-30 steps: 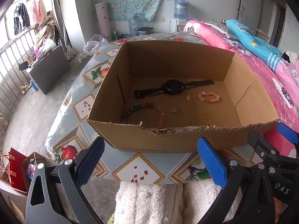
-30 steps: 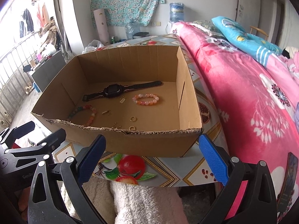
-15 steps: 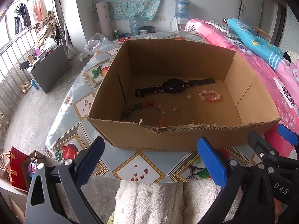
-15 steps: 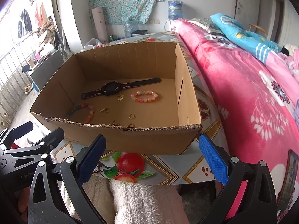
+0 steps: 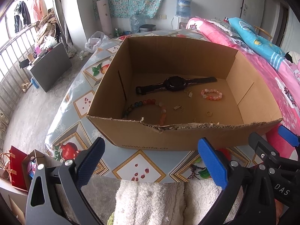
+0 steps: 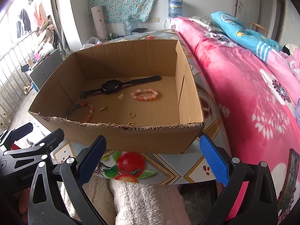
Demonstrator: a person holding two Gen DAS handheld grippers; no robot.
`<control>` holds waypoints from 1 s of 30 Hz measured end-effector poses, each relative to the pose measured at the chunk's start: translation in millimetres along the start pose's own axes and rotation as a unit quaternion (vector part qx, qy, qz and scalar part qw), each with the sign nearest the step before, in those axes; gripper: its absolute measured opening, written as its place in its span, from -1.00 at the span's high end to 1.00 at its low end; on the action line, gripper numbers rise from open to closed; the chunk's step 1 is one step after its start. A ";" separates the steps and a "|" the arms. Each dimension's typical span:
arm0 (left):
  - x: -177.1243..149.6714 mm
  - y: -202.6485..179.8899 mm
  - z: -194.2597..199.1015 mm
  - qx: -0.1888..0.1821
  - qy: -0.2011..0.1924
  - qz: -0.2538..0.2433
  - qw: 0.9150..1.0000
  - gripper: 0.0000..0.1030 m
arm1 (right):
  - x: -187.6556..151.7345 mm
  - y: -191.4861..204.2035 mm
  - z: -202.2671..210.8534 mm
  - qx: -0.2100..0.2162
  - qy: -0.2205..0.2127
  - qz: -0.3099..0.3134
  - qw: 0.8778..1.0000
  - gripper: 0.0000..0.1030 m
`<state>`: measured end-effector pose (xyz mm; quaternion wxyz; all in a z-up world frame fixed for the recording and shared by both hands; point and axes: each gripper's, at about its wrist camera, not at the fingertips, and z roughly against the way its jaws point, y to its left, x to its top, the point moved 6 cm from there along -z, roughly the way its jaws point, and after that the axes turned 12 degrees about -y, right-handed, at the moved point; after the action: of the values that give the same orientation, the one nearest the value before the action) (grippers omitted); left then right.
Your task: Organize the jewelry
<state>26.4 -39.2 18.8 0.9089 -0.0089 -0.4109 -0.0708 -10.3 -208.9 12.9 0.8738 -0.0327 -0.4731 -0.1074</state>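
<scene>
Both grippers, left (image 5: 151, 164) and right (image 6: 152, 158), hover with jaws wide and empty. Ahead of them, a box (image 5: 187, 136) holds a watch (image 5: 175, 83) and bracelets (image 6: 144, 94).

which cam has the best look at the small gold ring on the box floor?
Right wrist: the small gold ring lies in plain sight on the cardboard box floor, its loop shape clear. Left wrist shows it smaller, less distinct.

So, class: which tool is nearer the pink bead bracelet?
Right. The right tool faces the pink bead bracelet nearly straight across the box wall; the left tool sits farther toward the box's left, both outside it.
</scene>
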 end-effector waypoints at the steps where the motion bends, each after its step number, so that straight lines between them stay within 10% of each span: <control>1: -0.4 0.0 0.0 0.000 0.001 0.000 1.000 -0.89 | -0.5 0.3 -0.4 0.000 0.001 0.000 1.000 -0.87; 30: -1.8 4.7 -5.6 -0.001 0.017 0.004 1.000 -0.89 | -2.3 -2.9 -6.1 0.001 0.015 0.001 1.000 -0.87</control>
<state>30.1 -34.7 13.9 0.9160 -0.0101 -0.3955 -0.0672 -7.2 -212.4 7.5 0.8809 -0.0302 -0.4601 -0.1067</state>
